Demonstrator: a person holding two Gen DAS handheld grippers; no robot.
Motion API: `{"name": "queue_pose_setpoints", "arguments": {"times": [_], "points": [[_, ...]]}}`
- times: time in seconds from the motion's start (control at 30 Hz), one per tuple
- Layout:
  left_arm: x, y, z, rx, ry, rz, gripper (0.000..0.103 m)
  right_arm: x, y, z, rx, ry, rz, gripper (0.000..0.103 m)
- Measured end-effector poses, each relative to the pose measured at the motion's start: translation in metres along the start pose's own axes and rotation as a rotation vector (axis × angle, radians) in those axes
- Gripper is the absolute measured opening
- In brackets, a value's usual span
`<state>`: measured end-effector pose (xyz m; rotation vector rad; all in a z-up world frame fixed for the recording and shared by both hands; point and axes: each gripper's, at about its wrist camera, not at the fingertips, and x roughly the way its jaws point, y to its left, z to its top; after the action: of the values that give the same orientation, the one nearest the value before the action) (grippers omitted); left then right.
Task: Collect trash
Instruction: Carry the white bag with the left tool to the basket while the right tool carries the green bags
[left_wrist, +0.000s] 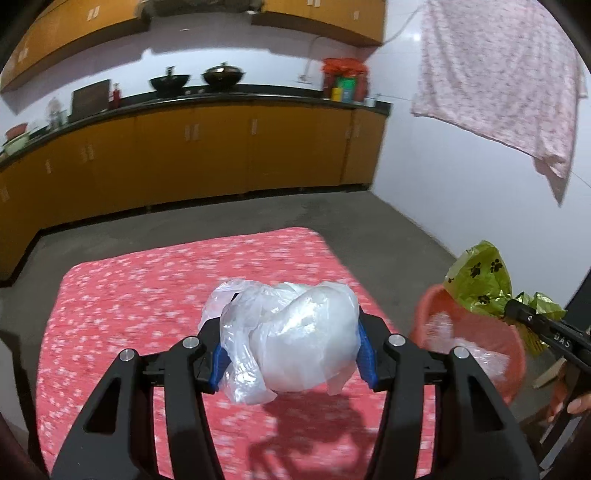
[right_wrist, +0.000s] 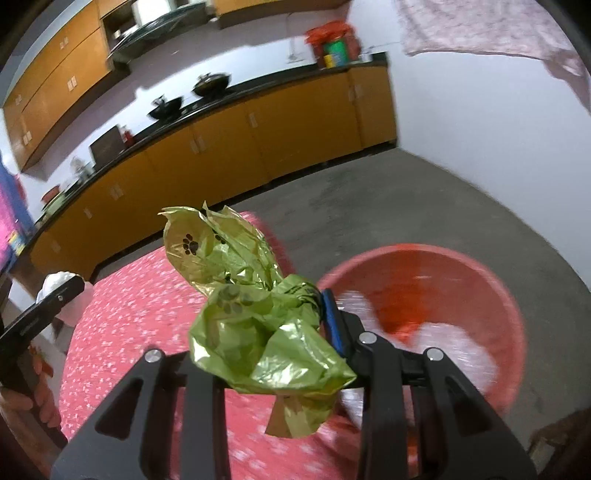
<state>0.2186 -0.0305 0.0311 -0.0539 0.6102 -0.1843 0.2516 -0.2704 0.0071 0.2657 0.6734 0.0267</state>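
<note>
From your left wrist camera, your left gripper points forward and downward over the red flowered cloth. Its jaws stand about half apart and are clamped on a crumpled clear plastic bag, the blue pads pressing it from both sides. The bag bulges above and hangs below the fingers, lifted clear of the cloth, with its shadow on the cloth just beneath. Off to the right of this gripper sits the red basin, with pale plastic already lying in it. Your right gripper reaches in from the right edge above the basin's rim, carrying a green paw-print bag. A fingertip of your right hand shows at the lower right edge.

From your right wrist camera, the right gripper also points forward and downward, rolled a little so the counter line tilts. Its jaws are narrow and pinched on the green paw-print bag; only the right blue pad shows, the other being hidden behind the crumpled film. The bag is held in the air over the near edge of the red flowered cloth. The red basin lies just ahead and to the right of the fingers. Far to the left, your left hand grips the left gripper's handle, the clear plastic bag showing at its tip.
</note>
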Motion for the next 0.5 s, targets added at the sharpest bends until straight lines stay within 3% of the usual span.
{"name": "queue_pose_setpoints", "arguments": {"times": [0.3, 0.5], "points": [[0.007, -0.094, -0.014, 0.032, 0.047, -0.176, 0.054, -0.045, -0.072, -0.017, 0.056, -0.052, -0.135, 0.031], [0.026, -0.144, -0.029, 0.09, 0.085, -0.236, 0.054, -0.054, -0.098, -0.028, 0.099, -0.088, -0.179, 0.031]]}}
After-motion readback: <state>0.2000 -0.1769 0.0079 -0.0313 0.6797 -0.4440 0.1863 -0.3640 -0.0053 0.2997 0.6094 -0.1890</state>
